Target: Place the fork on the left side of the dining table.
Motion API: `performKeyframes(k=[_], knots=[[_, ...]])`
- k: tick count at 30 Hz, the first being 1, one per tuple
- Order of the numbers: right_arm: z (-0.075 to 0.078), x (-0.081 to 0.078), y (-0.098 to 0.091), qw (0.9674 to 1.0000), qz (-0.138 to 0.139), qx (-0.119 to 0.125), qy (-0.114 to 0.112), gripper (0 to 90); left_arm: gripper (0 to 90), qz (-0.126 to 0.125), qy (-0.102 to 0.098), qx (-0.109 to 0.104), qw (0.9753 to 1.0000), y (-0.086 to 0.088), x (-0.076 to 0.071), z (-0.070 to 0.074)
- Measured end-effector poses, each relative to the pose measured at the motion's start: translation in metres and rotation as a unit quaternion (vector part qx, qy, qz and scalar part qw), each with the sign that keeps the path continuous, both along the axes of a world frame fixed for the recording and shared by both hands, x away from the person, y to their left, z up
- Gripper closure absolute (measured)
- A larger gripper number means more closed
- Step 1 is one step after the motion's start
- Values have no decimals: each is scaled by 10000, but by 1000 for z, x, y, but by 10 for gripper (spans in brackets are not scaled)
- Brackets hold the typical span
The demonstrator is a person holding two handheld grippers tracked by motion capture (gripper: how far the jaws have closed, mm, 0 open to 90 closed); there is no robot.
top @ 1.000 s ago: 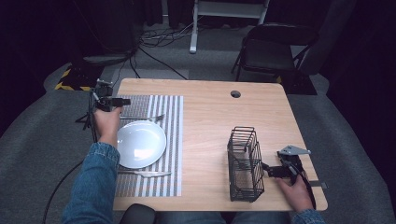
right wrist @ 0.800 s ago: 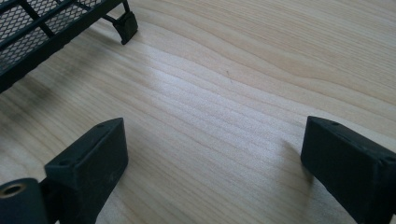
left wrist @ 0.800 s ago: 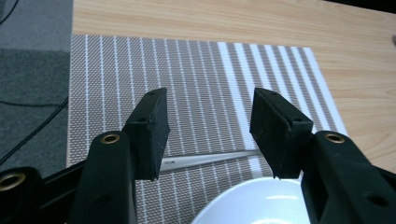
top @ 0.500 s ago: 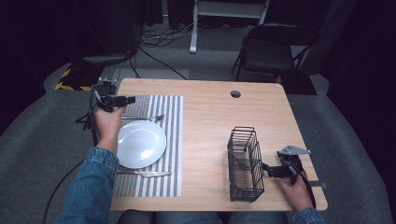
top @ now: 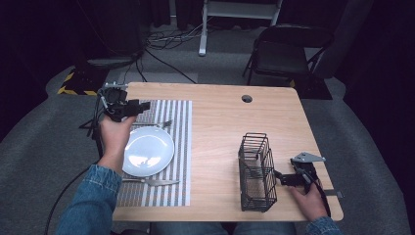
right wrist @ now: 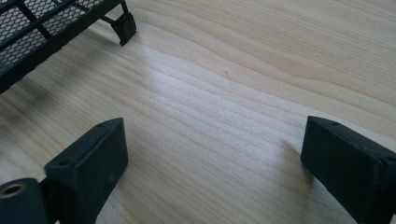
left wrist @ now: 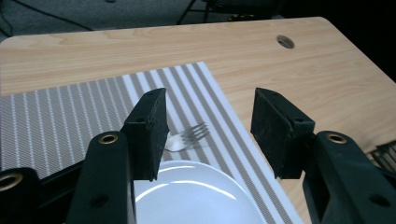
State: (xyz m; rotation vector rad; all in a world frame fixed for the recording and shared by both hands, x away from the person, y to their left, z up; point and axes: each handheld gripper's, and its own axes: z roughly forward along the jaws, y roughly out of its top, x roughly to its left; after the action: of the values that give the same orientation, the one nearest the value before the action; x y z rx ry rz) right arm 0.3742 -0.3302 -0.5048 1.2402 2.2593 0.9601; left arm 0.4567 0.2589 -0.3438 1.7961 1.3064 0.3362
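Note:
A white plate (top: 147, 151) lies on a striped placemat (top: 182, 147) at the table's left. A fork (top: 157, 124) rests beyond the plate and a knife (top: 152, 182) in front of it. My left gripper (top: 142, 105) hovers above the mat's far left corner, open and empty. Through its jaws I see the fork (left wrist: 189, 137) and the plate's rim (left wrist: 196, 193). My right gripper (top: 280, 177) sits low on the table at the front right, open and empty. Its tips are just right of a black wire basket (top: 257, 171). One basket foot (right wrist: 123, 25) shows ahead of its jaws.
The wooden table (top: 225, 127) has a cable hole (top: 247, 98) near its far edge. A black chair (top: 288, 54) and a white stand (top: 235, 14) sit on the floor beyond the table, with cables lying there.
The left gripper has edged slightly to the right above the mat. The right gripper and the basket have not moved.

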Motion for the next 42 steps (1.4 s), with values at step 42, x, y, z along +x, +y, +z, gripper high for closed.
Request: performKeyframes(k=[42], knots=[[0,2,3,10000,-31,-5,2,72,426,-1209,-452,158,9915,-65,-143,-17]])
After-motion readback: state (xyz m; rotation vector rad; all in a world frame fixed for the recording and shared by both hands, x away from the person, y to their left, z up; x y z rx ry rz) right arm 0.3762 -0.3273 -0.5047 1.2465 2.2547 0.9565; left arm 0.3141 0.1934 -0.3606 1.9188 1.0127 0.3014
